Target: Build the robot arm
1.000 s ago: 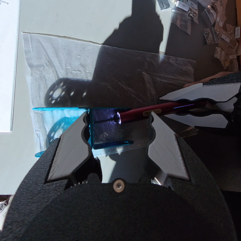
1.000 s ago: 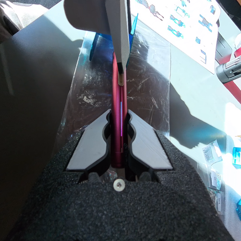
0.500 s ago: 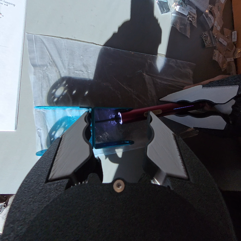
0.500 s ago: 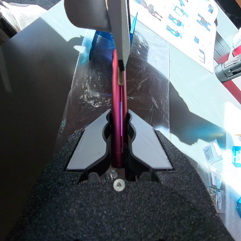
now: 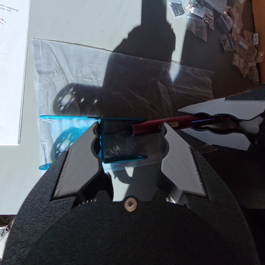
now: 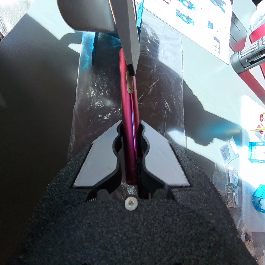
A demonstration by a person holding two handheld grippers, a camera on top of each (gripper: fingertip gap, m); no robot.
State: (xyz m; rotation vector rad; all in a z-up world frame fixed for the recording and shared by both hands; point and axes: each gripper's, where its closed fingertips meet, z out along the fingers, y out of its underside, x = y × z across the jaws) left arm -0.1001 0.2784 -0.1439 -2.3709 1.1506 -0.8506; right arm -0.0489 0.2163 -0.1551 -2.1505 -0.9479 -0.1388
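My left gripper [image 5: 129, 127] is open, with its jaws wide apart on either side of a blue metal U-bracket [image 5: 124, 158] that stands on a clear plastic bag [image 5: 143, 86]. Its left finger is against the bracket's upright wall. My right gripper [image 6: 131, 123] is shut on a dark red electric screwdriver [image 6: 129, 136]. The screwdriver [image 5: 147, 126] comes in from the right and its front end sits inside the bracket's open side. The bit is hidden in shadow. One left-gripper finger [image 6: 129, 35] crosses over the screwdriver's far end in the right wrist view.
A blue round plate with holes [image 5: 63, 144] lies in the bag beside the bracket. A printed instruction sheet [image 5: 11, 71] lies at the left. Small bags of screws [image 5: 236, 35] lie at the far right. A grey bit holder [image 6: 249, 60] and blue parts [image 6: 256, 152] lie right of my right gripper.
The white light at the screwdriver's tip and the thin bit showed before; now neither shows. Both grippers have kept their grip widths and have barely shifted.
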